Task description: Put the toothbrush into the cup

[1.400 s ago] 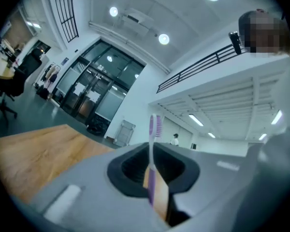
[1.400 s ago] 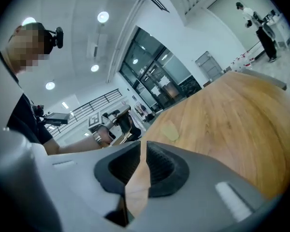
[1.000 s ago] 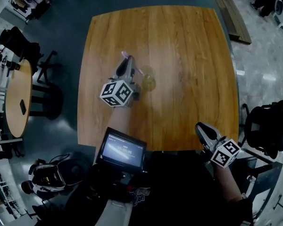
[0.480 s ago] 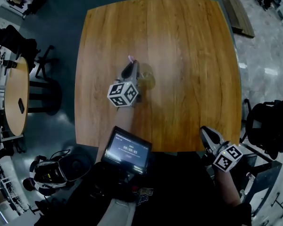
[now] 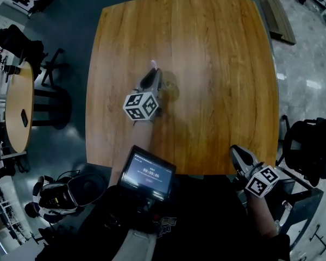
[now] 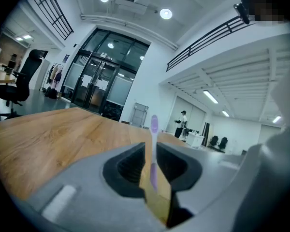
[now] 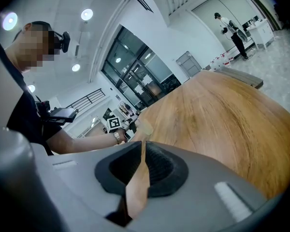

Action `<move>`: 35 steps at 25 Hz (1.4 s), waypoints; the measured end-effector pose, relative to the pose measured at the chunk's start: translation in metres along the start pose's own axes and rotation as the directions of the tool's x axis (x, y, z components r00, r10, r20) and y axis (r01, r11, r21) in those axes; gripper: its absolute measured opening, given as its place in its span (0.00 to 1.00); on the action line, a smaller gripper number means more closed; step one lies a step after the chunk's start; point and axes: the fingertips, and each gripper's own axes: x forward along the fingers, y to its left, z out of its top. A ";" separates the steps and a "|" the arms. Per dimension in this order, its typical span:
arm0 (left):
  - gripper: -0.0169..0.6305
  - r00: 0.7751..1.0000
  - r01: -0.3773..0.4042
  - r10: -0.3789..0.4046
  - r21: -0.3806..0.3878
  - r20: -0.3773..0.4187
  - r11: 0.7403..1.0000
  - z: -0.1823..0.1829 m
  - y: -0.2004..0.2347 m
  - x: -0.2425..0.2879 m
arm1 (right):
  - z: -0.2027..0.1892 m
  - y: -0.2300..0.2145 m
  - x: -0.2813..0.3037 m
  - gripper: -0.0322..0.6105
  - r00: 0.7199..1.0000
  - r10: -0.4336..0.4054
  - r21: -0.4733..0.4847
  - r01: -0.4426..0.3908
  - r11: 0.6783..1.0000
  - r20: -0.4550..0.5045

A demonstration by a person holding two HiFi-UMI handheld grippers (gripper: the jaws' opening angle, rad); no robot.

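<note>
The left gripper (image 5: 152, 80) pinches the toothbrush (image 6: 153, 151) just left of the cup (image 5: 170, 89), with bare table (image 5: 223, 48) all round. The right gripper (image 5: 238, 155), closed and empty, is at the near edge. Only the left gripper view shows the pinch.

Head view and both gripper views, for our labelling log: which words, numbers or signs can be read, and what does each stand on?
Nothing can be quoted.
Screen in front of the person: lit lines of text and digits, too small to read.
Left marker cube: black-and-white square patterns only, no words.
Right marker cube: the same, no words.
Toothbrush: no print shows.
</note>
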 end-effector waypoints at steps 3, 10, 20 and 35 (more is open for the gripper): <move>0.13 1.000 -0.002 0.002 -0.015 0.002 1.000 0.000 0.004 -0.002 | 0.000 0.002 0.003 0.08 1.000 0.004 -0.001 -0.004 1.000 -0.002; 0.21 0.994 0.095 -0.094 -0.030 0.054 0.995 0.012 -0.028 -0.024 | 0.003 0.005 0.008 0.08 0.999 0.044 -0.004 -0.044 0.999 0.016; 0.03 0.967 0.255 -0.252 -0.114 0.039 0.960 0.009 -0.092 -0.185 | 0.003 0.082 0.046 0.06 0.979 0.156 -0.042 -0.151 0.988 0.134; 0.03 0.907 0.391 -0.419 -0.279 -0.046 0.877 -0.063 -0.216 -0.308 | -0.042 0.170 -0.007 0.06 0.941 0.313 -0.149 -0.294 0.944 0.126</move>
